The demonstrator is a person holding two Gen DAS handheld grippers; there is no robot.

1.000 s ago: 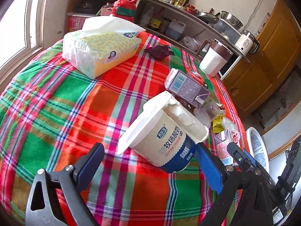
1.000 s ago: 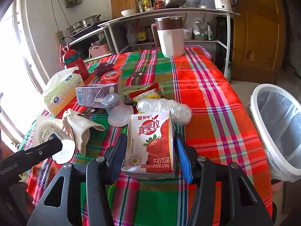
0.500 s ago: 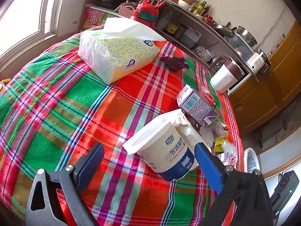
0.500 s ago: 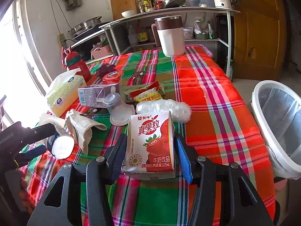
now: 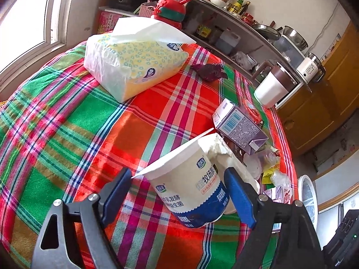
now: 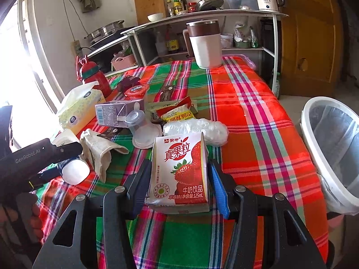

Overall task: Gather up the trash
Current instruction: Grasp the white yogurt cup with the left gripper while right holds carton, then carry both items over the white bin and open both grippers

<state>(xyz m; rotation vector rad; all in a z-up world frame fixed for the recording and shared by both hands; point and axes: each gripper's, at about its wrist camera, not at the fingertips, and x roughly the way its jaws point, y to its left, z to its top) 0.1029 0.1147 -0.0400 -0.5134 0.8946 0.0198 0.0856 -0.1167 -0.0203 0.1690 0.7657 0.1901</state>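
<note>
A white-and-blue yogurt tub (image 5: 190,186) lies tilted on the plaid tablecloth (image 5: 67,134), its peeled lid sticking out. My left gripper (image 5: 177,190) straddles the tub and its jaws are closing. The right blue pad is against the tub's side, and the left pad sits just clear of the lid's tip. In the right wrist view, the left gripper (image 6: 65,163) shows at the tub's base (image 6: 74,172). My right gripper (image 6: 179,183) is shut on a strawberry milk carton (image 6: 179,168), held upright above the cloth. A white bin (image 6: 332,148) with a liner stands off the table's right side.
A tissue pack (image 5: 134,67), a purple carton (image 5: 240,127), a clear plastic cup (image 6: 141,125), snack wrappers (image 6: 177,112), crumpled plastic film (image 6: 195,130) and a torn paper lid (image 6: 101,148) lie on the table. A white jug (image 6: 206,44) and a red bottle (image 6: 94,76) stand at the back.
My left gripper has rolled and moved in on the yogurt tub, and its fingers have narrowed around it. The right gripper and its carton have stayed put.
</note>
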